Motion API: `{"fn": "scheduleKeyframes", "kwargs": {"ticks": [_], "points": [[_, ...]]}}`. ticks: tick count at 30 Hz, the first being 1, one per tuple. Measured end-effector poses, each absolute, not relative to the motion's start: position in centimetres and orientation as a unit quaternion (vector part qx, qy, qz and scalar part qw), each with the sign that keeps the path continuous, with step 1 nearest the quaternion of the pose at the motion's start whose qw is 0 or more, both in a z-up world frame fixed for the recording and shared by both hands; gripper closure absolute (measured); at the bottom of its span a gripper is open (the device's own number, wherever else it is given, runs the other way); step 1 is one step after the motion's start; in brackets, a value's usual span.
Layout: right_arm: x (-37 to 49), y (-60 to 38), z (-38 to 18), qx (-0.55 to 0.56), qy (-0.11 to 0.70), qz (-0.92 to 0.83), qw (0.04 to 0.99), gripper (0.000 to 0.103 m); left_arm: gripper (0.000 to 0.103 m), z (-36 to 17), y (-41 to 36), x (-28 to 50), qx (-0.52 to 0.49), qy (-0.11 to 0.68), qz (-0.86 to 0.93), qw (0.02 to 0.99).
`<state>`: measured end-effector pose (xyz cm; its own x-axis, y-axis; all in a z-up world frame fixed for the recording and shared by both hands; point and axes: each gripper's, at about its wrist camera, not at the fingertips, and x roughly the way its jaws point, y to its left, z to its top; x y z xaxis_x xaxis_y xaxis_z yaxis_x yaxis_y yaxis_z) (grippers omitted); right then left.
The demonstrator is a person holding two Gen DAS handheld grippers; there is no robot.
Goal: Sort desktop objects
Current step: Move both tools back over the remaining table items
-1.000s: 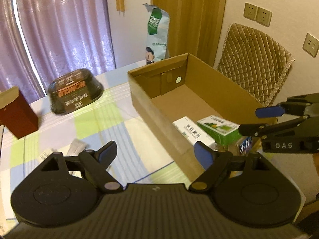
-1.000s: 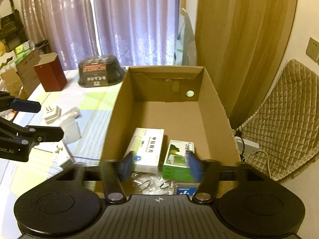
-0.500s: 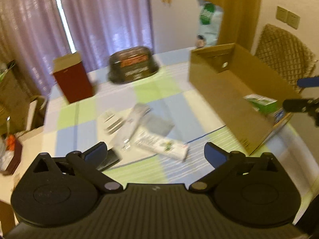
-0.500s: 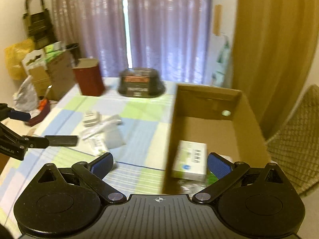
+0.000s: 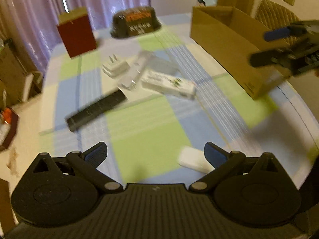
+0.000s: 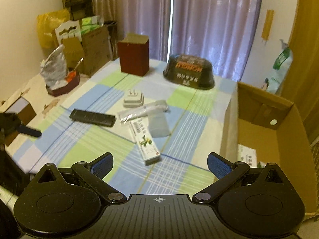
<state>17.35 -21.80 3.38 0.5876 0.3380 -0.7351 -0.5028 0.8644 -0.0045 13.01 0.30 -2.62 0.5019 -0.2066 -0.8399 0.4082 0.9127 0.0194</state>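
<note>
I am looking over the loose things waiting on the checked blue, green and white tablecloth (image 6: pixel 83 139). Five are lying in a cluster mid-table: one long white carton with a green sprig print (image 6: pixel 144 139), one flat black remote control (image 6: pixel 92 117), one white plug adapter with its prongs up (image 6: pixel 133 99), one clear plastic sleeve with something pale inside (image 6: pixel 143 110) and one small translucent pouch (image 6: pixel 158 126). The sleeve is resting across the far end of the carton, and the pouch is lying just beside it. A sixth piece, a small white bar-shaped object (image 5: pixel 192 159), is sitting near my left gripper (image 5: pixel 155 153) in the left wrist view; it is too blurred to name.

The open brown cardboard box (image 6: pixel 283 135) is standing at the right edge of the table. I am seeing one white packet (image 6: pixel 246 155) inside it; the rest of its floor is hidden.

I am judging this as the step between loads: both tools are over the table, carrying nothing. The left gripper is hanging with its blue pads spread wide and empty. My right gripper (image 6: pixel 160 163) is likewise splayed, nothing between the pads. The next move, I reckon, is calling for one tool to come down over the nearest piece, probably the white carton, straddling its narrow width before closing.

Further out are one dark red box (image 6: pixel 134 55) and one upturned black tub (image 6: pixel 189 71).
</note>
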Motion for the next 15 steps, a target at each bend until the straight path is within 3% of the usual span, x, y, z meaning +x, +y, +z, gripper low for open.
{"fn": "scheduleKeyframes", "kwargs": {"ticks": [15], "points": [[20.7, -17.4, -2.6, -0.156, 0.425, 0.277, 0.848, 0.001, 0.002, -9.7, -2.8, 11.6, -0.028, 0.505, -0.121, 0.854]]}}
